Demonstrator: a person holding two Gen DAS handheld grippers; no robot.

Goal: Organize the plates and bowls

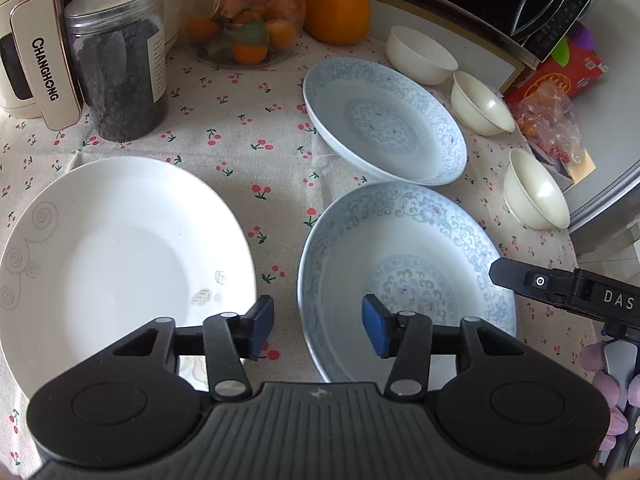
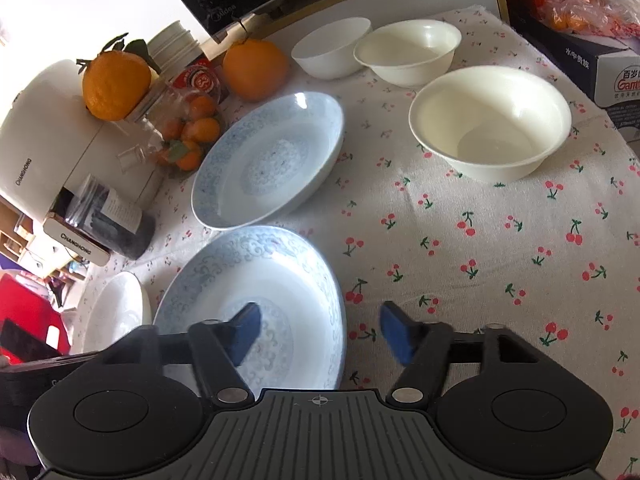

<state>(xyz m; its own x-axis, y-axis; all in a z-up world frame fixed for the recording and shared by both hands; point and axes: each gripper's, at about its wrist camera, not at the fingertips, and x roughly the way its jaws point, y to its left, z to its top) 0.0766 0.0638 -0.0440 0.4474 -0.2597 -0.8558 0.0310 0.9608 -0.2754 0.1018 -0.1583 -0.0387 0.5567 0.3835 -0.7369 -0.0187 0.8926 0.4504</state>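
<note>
A white plate (image 1: 120, 256) lies at the left on the cherry-print cloth; it also shows in the right wrist view (image 2: 116, 308). Two blue-patterned plates lie apart: a near one (image 1: 404, 276) (image 2: 260, 300) and a far one (image 1: 384, 120) (image 2: 268, 160). Three cream bowls stand at the right: far (image 1: 420, 54) (image 2: 332, 52), middle (image 1: 482, 102) (image 2: 408, 52), near (image 1: 536, 188) (image 2: 490, 120). My left gripper (image 1: 318, 326) is open and empty, its fingers straddling the near blue plate's left rim. My right gripper (image 2: 320, 334) is open and empty, straddling that plate's right rim.
A dark-filled jar (image 1: 118, 64), a white Changhong appliance (image 1: 36, 40), a glass jar of small oranges (image 1: 244, 20) and a big orange (image 1: 336, 10) stand along the back. A red box and plastic bag (image 1: 556, 92) lie at the right edge.
</note>
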